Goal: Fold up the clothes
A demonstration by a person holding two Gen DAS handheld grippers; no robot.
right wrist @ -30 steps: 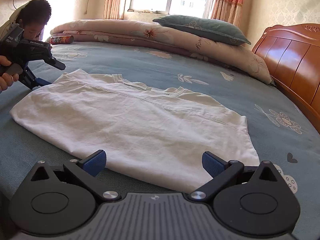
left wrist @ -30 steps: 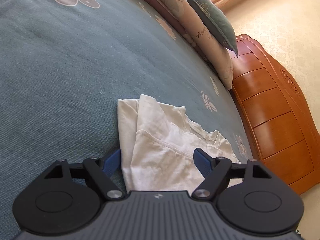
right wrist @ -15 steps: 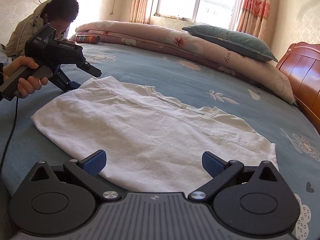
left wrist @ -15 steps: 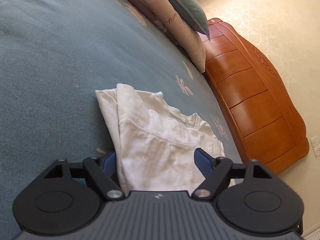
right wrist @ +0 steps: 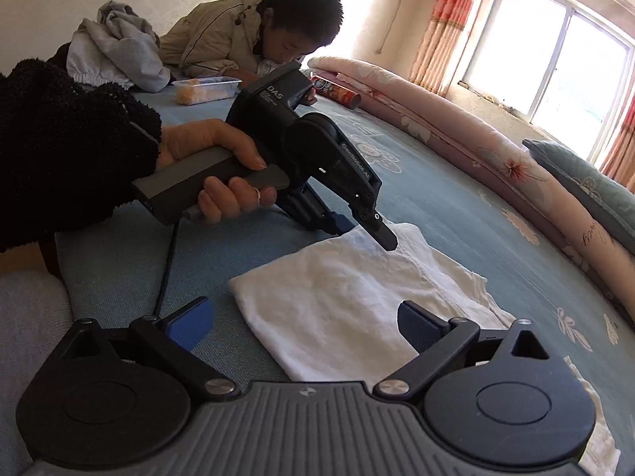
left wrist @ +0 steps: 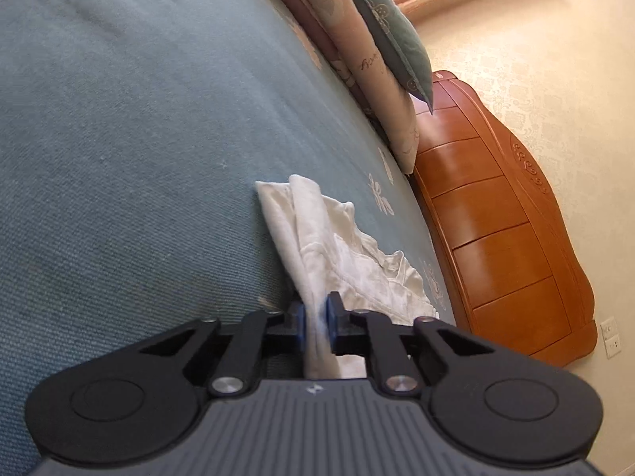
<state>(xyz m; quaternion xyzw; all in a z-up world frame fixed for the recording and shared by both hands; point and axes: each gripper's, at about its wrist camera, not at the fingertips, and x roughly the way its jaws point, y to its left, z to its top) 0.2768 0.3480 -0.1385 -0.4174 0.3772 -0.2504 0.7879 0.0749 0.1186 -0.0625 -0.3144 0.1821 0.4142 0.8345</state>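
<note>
The white shirt (right wrist: 349, 301) lies part-folded on the bed (left wrist: 131, 150), its collar end toward the headboard (left wrist: 496, 238) and its near end toward me. It looks light, thin and limp, cotton most likely, so it will drape and sag wherever it is not held, and any lifted edge will trail the layers under it.

The left gripper (left wrist: 315, 319) has its jaws closing on a bunched ridge of cloth at one corner; the blue pads press the fabric between them, and in the right wrist view the same tool sits nose-down on the far corner, held by a hand (right wrist: 222, 170) in a black fleece sleeve (right wrist: 67, 150). That pinch takes several layers at once, which I judge is right for carrying a fold over without the stack slipping apart.

The right gripper (right wrist: 305, 323) hovers at the near edge with its jaws wide but starting to close, the cloth lying between them yet untouched by either pad. The matching near corner seems the place to bite, low and flat to the bed, catching all layers. Grip only the top sheet and the shirt will likely peel open.
</note>
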